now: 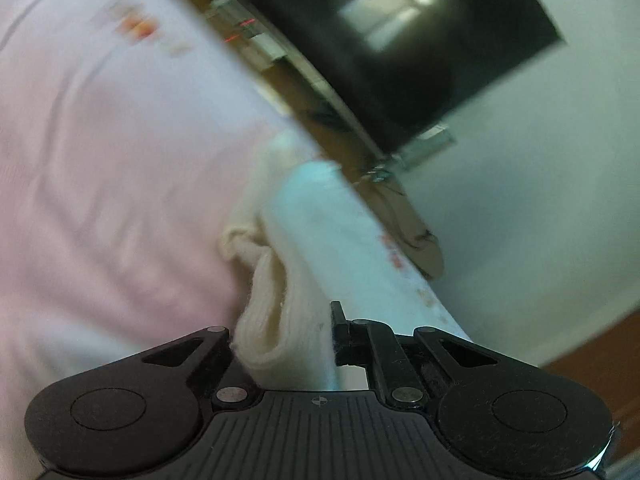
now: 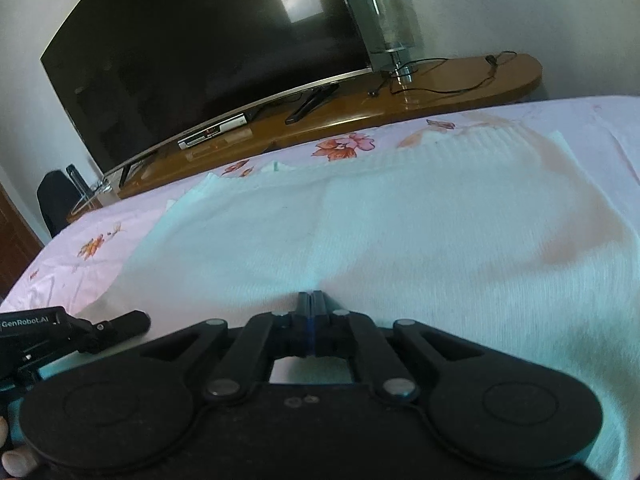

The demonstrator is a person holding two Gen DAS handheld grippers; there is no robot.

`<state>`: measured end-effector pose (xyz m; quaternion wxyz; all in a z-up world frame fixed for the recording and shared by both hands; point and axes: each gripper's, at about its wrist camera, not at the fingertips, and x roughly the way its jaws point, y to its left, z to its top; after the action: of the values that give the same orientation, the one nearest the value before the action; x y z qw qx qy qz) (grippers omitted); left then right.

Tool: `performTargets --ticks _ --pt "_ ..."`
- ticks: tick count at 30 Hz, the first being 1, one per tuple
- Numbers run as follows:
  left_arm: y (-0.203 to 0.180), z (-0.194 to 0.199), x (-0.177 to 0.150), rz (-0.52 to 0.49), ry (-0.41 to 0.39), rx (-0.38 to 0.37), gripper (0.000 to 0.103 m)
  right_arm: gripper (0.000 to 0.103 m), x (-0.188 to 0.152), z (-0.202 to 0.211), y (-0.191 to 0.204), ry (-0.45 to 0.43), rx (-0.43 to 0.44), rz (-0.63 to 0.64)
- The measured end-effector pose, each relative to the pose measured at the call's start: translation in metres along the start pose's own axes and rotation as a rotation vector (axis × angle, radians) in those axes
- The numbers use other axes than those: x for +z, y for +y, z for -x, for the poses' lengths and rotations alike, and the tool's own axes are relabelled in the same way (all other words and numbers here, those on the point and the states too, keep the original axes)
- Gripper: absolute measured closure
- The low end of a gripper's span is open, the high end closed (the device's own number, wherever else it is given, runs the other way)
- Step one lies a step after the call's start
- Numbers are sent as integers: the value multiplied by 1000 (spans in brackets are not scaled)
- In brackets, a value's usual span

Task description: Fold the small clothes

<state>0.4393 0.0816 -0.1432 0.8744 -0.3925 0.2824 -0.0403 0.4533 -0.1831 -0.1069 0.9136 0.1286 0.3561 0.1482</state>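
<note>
Right wrist view: right gripper (image 2: 311,300) has its fingers pressed together, pinching the near edge of the garment (image 2: 380,216), which lies flat on the bed (image 2: 80,264), spreading away toward the TV (image 2: 192,52). Left gripper (image 2: 120,322), just beside on the left, is clamped on a lifted cream fold (image 1: 280,320), probably the same garment's edge.
</note>
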Motion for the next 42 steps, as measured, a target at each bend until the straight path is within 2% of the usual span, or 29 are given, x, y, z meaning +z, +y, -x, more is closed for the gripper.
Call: performTargets --ticks 3,6,10,11,12,13,14,15,17,18,19,21,22,23,26,29,32,36,38,42 --pt "-41 0 14 -153 15 -60 96 103 2 -2 1 -2 -10 -7" --pt "-91 -8 18 -320 69 -129 96 103 4 -4 -3 -1 4 -45" --pt "-156 -29 2 -533 195 -208 96 103 11 0 -25 25 77 -171" --pt "-167 -35 -4 -566 230 -218 96 103 14 10 -39 1 87 -234" --pt "-179 -45 -14 -610 277 -221 96 103 16 22 -52 -42 80 -287" --pt "-186 -53 -24 -642 314 -220 96 96 17 38 -70 -87 73 -343" --pt "-192 -63 -34 -668 346 -214 96 94 18 56 -89 -129 44 -389" --pt "-196 -76 -53 -697 394 -198 95 93 18 71 -105 -162 20 -413" --pt "-203 -98 -84 -778 458 -132 95 81 16 99 -132 -215 -8 -444" --pt "-208 -102 -96 -823 446 -100 79 80 16 109 -143 -220 -12 -458" --pt "-210 -96 -103 -842 428 -110 51 76 15 117 -153 -217 -13 -472" --pt "-212 -72 -105 -814 406 -209 14 69 16 130 -164 -212 -28 -463" --pt "-210 -57 -99 -793 368 -248 13 65 15 134 -165 -213 -35 -444" --pt "-207 -49 -91 -781 354 -257 13 63 16 137 -166 -215 -35 -431" --pt "-186 -32 -53 -691 289 -247 13 62 19 137 -164 -212 9 -418" --pt "-157 -41 -15 -594 191 -107 14 62 26 125 -154 -194 52 -375" --pt "-126 -55 11 -503 200 -8 14 62 32 108 -142 -156 67 -321" --pt "-115 -68 6 -531 243 50 14 62 40 84 -130 -88 -11 -235" --pt "-110 -71 0 -547 257 80 14 62 40 78 -128 -68 -15 -213" --pt "-105 -75 -7 -523 260 84 14 62 39 77 -117 -18 56 -203"
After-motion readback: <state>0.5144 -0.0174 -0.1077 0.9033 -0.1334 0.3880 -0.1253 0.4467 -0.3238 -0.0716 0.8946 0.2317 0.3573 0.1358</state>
